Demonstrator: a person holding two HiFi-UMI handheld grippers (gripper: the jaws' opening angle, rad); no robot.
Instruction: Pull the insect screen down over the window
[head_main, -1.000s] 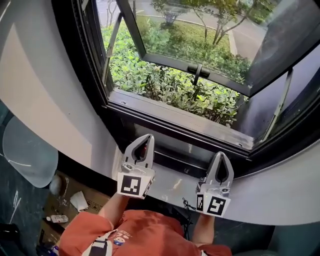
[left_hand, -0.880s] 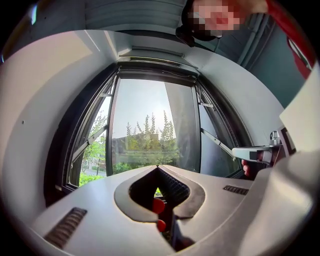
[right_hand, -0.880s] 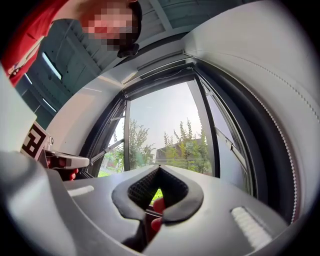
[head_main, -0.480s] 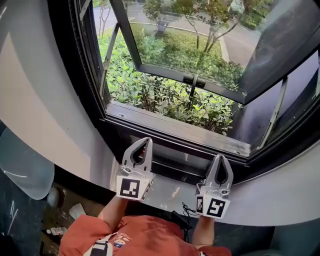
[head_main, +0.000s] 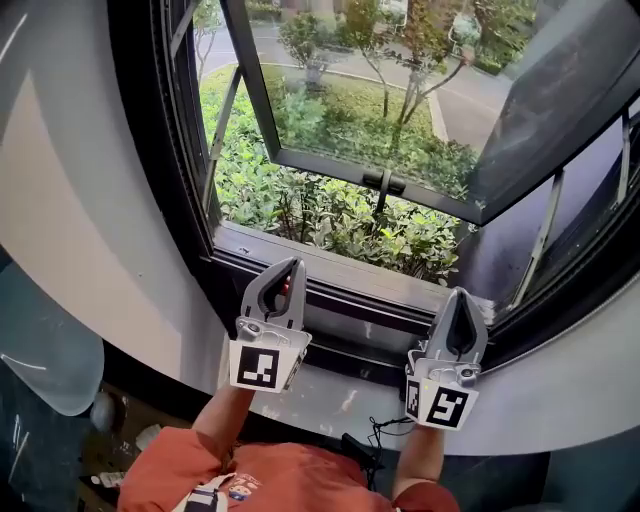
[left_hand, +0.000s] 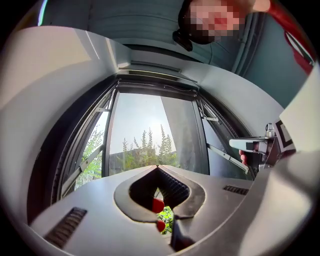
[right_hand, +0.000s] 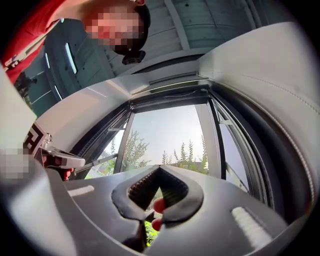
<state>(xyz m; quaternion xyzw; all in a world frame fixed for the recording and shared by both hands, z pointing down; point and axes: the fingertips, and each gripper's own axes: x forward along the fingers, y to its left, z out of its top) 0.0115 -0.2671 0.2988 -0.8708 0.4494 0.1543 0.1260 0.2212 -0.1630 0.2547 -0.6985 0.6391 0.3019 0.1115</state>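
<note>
Grey plastic left gripper (head_main: 292, 264) and grey plastic right gripper (head_main: 462, 294): ribbed black pads (left_hand: 171, 186) pressed together, pinching nothing; both tips near the black metal window frame (head_main: 350, 310); glass sash (head_main: 400, 90) tilted outward over leafy green shrubs (head_main: 330, 210); insect screen cannot be made out.

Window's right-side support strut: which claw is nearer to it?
Right. The right claw is just left of the strut, by its lower end; the left claw is much farther left.

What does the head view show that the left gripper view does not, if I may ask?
Only the head view: the window's bottom sill and the sash handle. Only the left gripper view: the frame's top rail and open sky. Both: the swung-out sash and the left gripper, shut and empty.
</note>
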